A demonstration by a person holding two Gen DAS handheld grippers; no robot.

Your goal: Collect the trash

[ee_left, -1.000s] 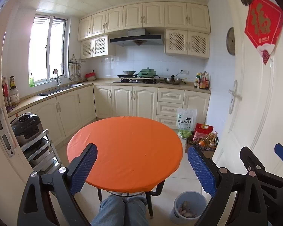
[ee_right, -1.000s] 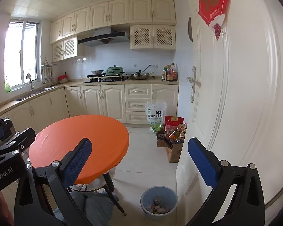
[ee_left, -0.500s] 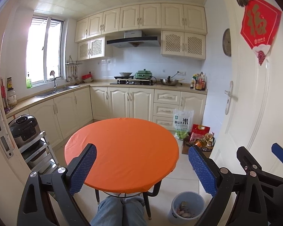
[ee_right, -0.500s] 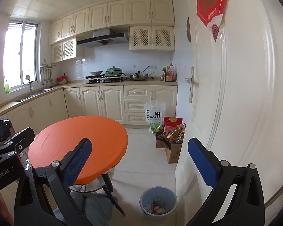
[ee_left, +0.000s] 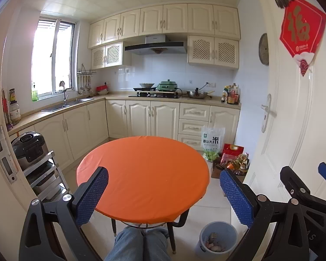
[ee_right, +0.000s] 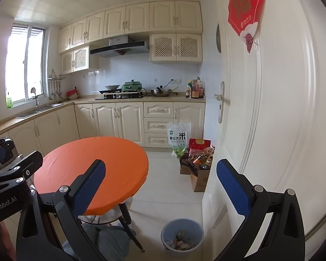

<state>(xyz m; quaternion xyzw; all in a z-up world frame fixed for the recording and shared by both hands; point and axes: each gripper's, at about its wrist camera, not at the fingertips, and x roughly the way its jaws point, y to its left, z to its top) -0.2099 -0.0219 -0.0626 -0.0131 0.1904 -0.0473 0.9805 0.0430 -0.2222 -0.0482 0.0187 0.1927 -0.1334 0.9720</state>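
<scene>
I see black gripper frames with silver screws, blue dimpled pads (ee_left: 91,195), white "GenRobot.AI" lettering (ee_right: 2,204), and blue jeans (ee_left: 139,245).

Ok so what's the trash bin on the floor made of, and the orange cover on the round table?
The trash bin looks like pale blue plastic: smooth, matte, thin even rim. The orange cover seems a thin fitted sheet, vinyl or fabric, hard to tell: it hugs the round table edge, with faint wrinkles and a soft sheen.
</scene>
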